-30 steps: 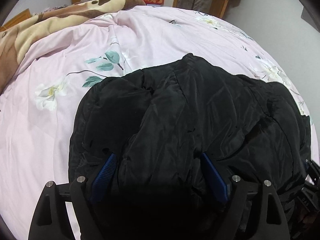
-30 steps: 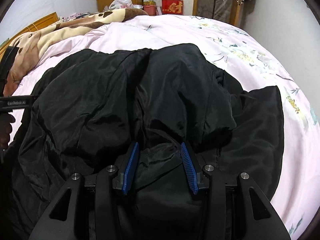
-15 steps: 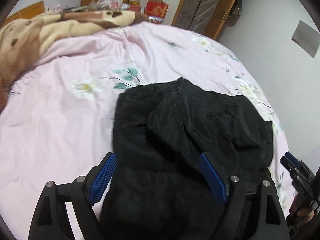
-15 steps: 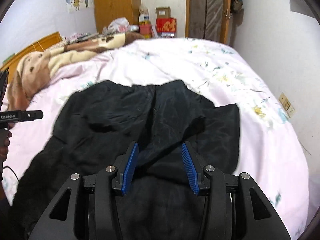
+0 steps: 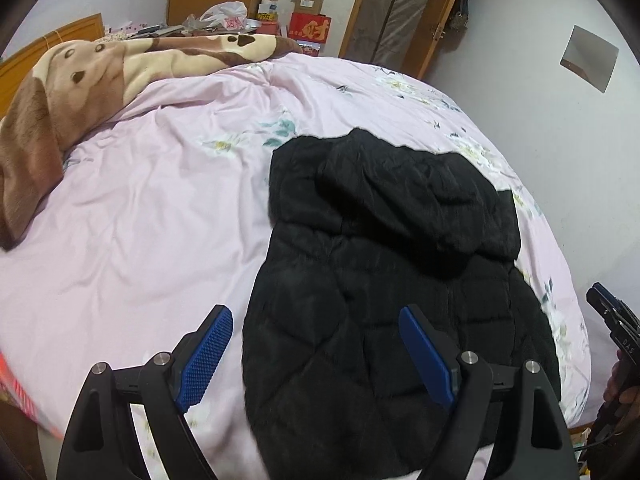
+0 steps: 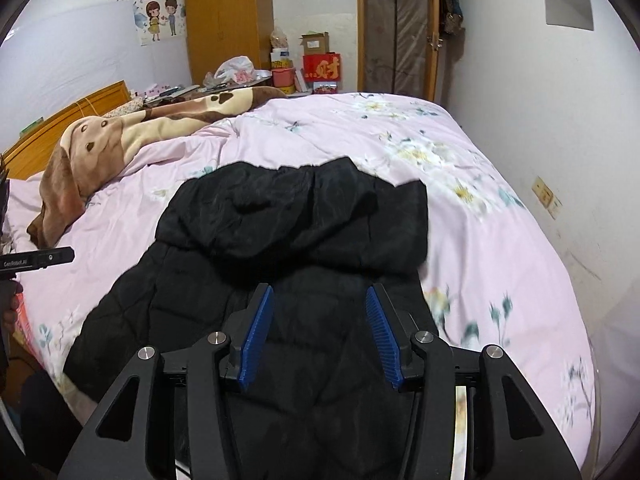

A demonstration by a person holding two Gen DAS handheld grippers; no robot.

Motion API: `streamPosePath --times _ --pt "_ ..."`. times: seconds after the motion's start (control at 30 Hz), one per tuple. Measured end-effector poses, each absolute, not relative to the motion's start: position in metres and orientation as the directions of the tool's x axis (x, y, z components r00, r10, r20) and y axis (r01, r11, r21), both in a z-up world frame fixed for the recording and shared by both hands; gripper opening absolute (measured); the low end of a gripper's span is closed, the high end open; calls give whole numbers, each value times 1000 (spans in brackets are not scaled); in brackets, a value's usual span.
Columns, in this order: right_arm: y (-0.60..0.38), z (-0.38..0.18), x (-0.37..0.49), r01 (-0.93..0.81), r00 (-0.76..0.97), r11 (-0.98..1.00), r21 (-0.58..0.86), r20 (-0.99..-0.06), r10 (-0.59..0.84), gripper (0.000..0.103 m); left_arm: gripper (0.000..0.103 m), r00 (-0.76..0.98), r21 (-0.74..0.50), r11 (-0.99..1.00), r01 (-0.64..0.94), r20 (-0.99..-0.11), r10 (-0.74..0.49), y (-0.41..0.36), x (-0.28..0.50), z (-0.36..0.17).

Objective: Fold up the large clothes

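A black quilted jacket [image 5: 380, 260] lies folded on the pink floral duvet [image 5: 140, 220], its top part doubled over the body. My left gripper [image 5: 315, 312] hovers above the jacket's near left edge, open wide, with nothing between its blue pads [image 5: 208, 352]. In the right wrist view the jacket [image 6: 280, 240] fills the middle. My right gripper [image 6: 318, 290] hangs over its near part with the jaws opening and no cloth pinched. The right gripper [image 5: 612, 320] also shows at the right edge of the left wrist view. The left gripper [image 6: 40, 260] pokes in at the left of the right wrist view.
A brown and cream dog-print blanket [image 5: 80, 92] is heaped at the far left of the bed by a wooden headboard [image 6: 80, 108]. A grey wall [image 6: 540, 140] runs close along the right side. A wardrobe [image 6: 228, 20] and boxes [image 6: 320, 68] stand beyond the bed.
Both grippers have pulled back and risen away from the jacket. Cloth that lay between the jaws earlier is now below them, and the jacket lies still on the duvet. The right jaws stand a little wider.
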State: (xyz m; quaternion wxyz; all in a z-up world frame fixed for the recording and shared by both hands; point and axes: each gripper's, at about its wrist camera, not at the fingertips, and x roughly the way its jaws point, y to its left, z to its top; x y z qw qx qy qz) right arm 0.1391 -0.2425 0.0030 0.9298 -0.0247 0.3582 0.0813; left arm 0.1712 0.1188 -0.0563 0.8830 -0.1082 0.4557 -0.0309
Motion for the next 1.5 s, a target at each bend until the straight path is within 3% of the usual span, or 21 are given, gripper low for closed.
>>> streamPosePath --times 0.13,0.27,0.47,0.6,1.3,1.5 --pt "-249 -8 110 -141 722 990 24 -682 120 50 85 548 -231 971 -57 -821 -163 123 144 -75" --pt "-262 -25 89 -99 703 994 45 -704 102 59 85 504 -235 968 -92 -849 -158 131 123 -101" --pt "-279 -54 62 -32 669 999 41 -742 51 60 85 467 -284 946 -160 -865 -181 145 96 -135" --pt "-294 -72 52 17 651 1000 21 -759 4 60 85 421 -251 953 -167 -893 -161 144 89 -153" --pt "-327 -135 59 102 546 991 84 -838 15 64 85 358 -204 964 -173 -924 -131 109 96 -204" --pt "-323 -144 68 94 522 990 106 -852 42 64 58 351 -253 952 -171 -919 -181 106 97 -206"
